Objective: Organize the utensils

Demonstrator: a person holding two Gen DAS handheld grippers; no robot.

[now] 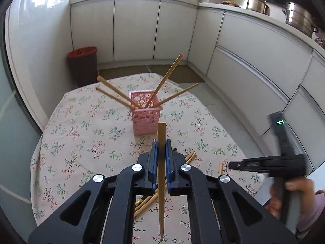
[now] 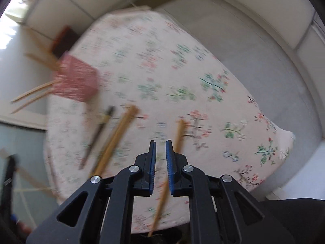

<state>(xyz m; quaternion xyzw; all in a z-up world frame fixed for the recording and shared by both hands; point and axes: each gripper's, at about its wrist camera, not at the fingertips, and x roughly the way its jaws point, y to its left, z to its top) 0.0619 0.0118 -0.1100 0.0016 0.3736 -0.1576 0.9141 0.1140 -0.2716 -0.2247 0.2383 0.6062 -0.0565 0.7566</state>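
The left gripper (image 1: 161,149) is clamped tight on a single wooden chopstick (image 1: 161,183), which stands nearly upright between the blue pads, blunt end up and pointed tip hanging down in front of the camera. Past it, on the flowered tablecloth (image 1: 81,126), sits the pink holder (image 1: 146,115), a square basket pierced with round holes, with four chopsticks (image 1: 164,80) already leaning out of it at splayed angles. Beneath the left gripper a few loose chopsticks (image 1: 149,201) lie crossed on the cloth.

The right gripper (image 2: 161,152) points steeply down at the table, its jaws standing a narrow gap apart with nothing pressed between them. A lone chopstick (image 2: 179,132) lies on the cloth just below and slightly right of its fingertips; whether the pads touch it I cannot tell, since that view is blurred. To its left lie a pair of chopsticks (image 2: 117,136) side by side and a darker stick (image 2: 99,130). A hand (image 1: 292,191) grips the right tool's handle. A dark bin with a red rim (image 1: 82,65) stands on the floor by the white cabinets (image 1: 134,28)
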